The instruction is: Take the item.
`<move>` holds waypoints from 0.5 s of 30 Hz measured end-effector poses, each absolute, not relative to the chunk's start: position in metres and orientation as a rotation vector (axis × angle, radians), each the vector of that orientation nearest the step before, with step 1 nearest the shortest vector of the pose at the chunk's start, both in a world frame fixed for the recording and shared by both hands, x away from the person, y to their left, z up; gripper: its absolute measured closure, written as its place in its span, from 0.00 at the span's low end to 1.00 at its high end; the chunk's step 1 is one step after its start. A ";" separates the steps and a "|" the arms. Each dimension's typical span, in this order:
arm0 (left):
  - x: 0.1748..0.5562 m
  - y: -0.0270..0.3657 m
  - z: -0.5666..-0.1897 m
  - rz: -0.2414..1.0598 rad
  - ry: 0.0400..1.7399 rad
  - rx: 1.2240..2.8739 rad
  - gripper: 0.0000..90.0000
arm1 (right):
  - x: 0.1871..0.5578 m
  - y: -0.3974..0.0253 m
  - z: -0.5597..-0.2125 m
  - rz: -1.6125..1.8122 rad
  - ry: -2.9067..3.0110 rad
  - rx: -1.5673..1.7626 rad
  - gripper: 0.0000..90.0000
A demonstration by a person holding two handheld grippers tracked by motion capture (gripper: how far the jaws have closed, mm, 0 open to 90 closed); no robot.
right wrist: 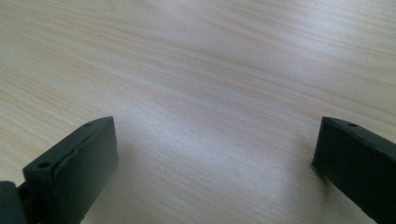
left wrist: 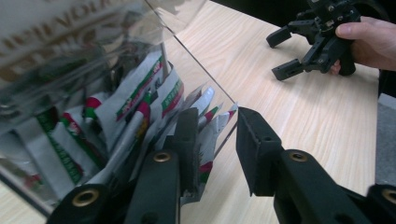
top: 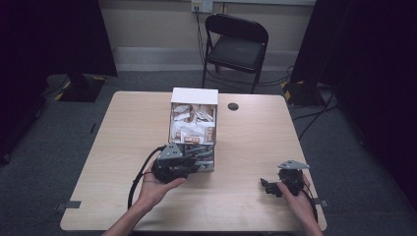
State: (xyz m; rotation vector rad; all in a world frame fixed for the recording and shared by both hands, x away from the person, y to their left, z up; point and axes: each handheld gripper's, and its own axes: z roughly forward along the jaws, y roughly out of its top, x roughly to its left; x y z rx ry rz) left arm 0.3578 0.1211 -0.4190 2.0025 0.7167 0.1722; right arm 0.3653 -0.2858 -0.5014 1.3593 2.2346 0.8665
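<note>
Packets (top: 193, 129) fill the clear box (top: 193, 96) that sits in the middle of the table (top: 123, 128), and we take that box as our landmark. Starting at the left, our left gripper (top: 196, 164) is right at the near end of the box. In the left gripper view its jaws stand a little apart, one inside among the packets (left wrist: 140, 102) and one outside, with the clear wall (left wrist: 201, 74) between them. They are not closed on anything yet. The packets stand on end and lean, so their long sides run up and away from the jaws. We think this hand is the one to pick, because it is already touching the box. Further right, well apart from the box, our right gripper (top: 268, 186) rests low over bare table. In the right gripper view its jaws are wide apart and hold nothing.
</note>
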 end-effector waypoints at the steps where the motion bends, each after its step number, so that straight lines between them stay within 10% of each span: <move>1: 0.358 0.120 -0.420 0.179 0.720 2.010 0.78 | 0.365 -0.286 -0.501 0.866 2.235 1.359 0.00; 8: 0.358 0.124 -0.425 0.217 0.697 2.048 0.99 | 0.365 -0.286 -0.501 0.866 2.234 1.359 0.00; 15: 0.358 0.132 -0.426 0.200 0.716 2.043 0.92 | 0.365 -0.286 -0.501 0.867 2.234 1.360 0.00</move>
